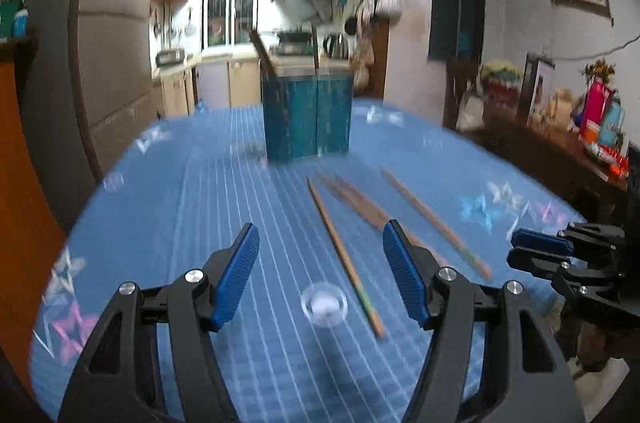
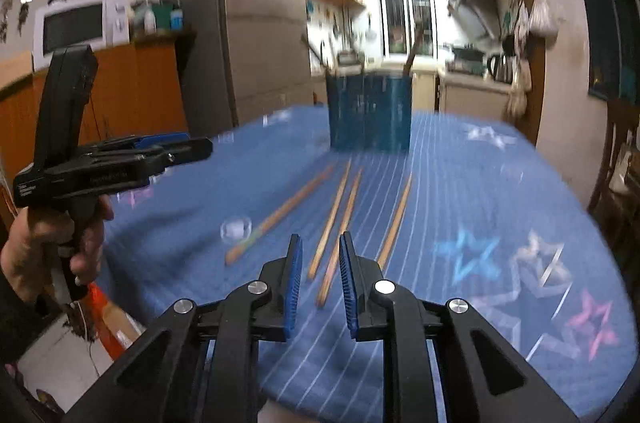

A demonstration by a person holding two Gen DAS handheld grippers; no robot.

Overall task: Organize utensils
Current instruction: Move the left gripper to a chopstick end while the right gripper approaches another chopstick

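Several wooden chopsticks (image 1: 346, 255) lie loose on the blue striped tablecloth (image 1: 224, 183), pointing toward a blue utensil holder (image 1: 307, 115) at the far side, which has two sticks standing in it. The same chopsticks (image 2: 334, 219) and holder (image 2: 370, 109) show in the right wrist view. My left gripper (image 1: 320, 247) is open and empty, hovering above the cloth over the near ends of the chopsticks. My right gripper (image 2: 320, 251) is empty, its jaws a narrow gap apart, above the near ends of the middle chopsticks. It also shows at the right edge of the left wrist view (image 1: 536, 249).
A small clear round lid or dish (image 1: 324, 303) lies on the cloth left of the chopsticks. A wooden sideboard (image 1: 560, 151) with clutter stands to the right. An orange cabinet (image 2: 132, 91) with a microwave (image 2: 76, 23) stands to the left. The kitchen is behind the table.
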